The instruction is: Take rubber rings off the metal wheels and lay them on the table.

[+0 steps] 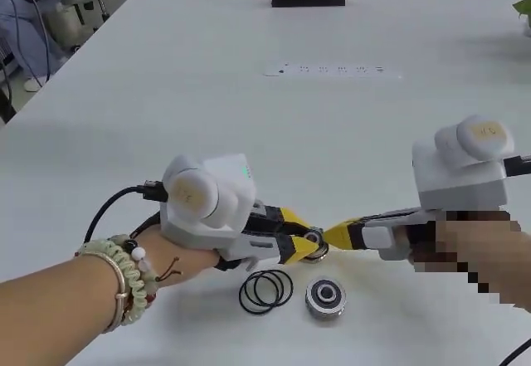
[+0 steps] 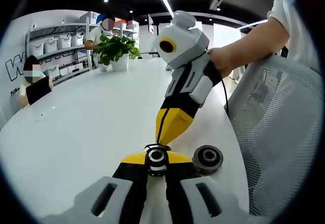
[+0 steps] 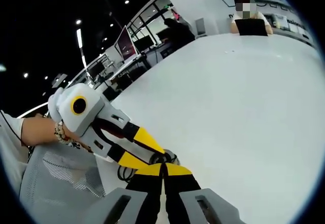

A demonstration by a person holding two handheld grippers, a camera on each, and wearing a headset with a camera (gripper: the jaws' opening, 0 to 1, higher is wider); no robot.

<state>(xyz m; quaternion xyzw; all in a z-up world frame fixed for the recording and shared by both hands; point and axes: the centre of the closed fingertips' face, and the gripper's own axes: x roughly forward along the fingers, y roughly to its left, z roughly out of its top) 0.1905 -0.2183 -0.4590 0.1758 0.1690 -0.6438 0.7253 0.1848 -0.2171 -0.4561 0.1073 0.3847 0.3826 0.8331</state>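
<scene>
- Done, as we judge: a few black rings (image 1: 265, 290) lie loose on the white table (image 1: 207, 92), lower centre of the head view, beside a second wheel (image 1: 325, 296).
- The left gripper (image 1: 310, 244) is clenched on a metal wheel (image 2: 156, 159).
- The right gripper (image 1: 333, 235) is pinched tight at the wheel's rim, we think on its rubber ring, which is not yet off.
</scene>
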